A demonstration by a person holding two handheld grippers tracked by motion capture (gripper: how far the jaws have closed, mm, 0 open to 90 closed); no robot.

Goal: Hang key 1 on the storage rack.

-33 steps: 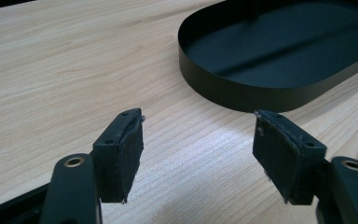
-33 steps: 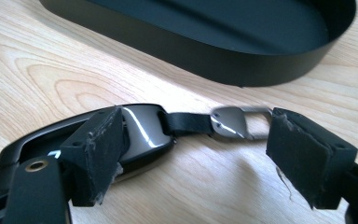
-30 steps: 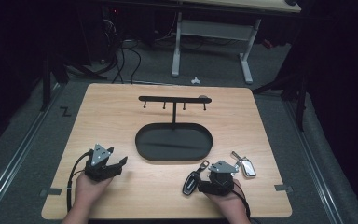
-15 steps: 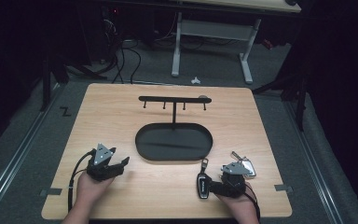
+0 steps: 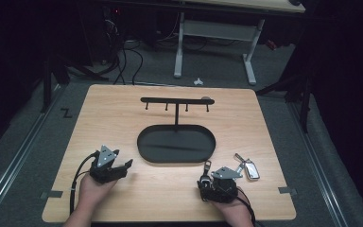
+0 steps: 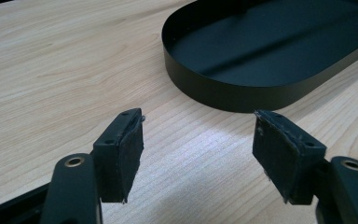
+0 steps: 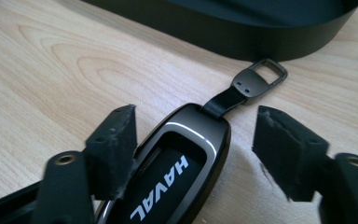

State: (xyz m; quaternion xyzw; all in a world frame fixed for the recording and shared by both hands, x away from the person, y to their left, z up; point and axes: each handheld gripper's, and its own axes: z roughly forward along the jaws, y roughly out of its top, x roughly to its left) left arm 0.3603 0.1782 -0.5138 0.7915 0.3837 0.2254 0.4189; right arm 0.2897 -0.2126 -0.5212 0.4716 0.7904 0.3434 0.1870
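A black HAVAL key fob (image 7: 186, 144) lies flat on the wooden table (image 5: 123, 118), its strap and metal loop (image 7: 261, 77) pointing toward the black oval tray (image 5: 176, 144). My right gripper (image 7: 196, 140) is open with a jaw on either side of the fob's top end; the left jaw is close against its edge. From above, the right gripper (image 5: 211, 178) covers most of the fob (image 5: 207, 168). My left gripper (image 6: 198, 144) is open with nothing between its jaws, low over bare wood just short of the tray wall (image 6: 223, 93). In the high view the left gripper (image 5: 123, 168) is near the front left.
A silver key fob with a key (image 5: 249, 169) lies right of my right gripper. A black rack with small hooks (image 5: 176, 100) rises behind the tray. A person's hands (image 5: 92, 191) hold both grippers at the table's front edge.
My right gripper shifted right, then came back left and now straddles the black key fob. The left gripper has barely moved.
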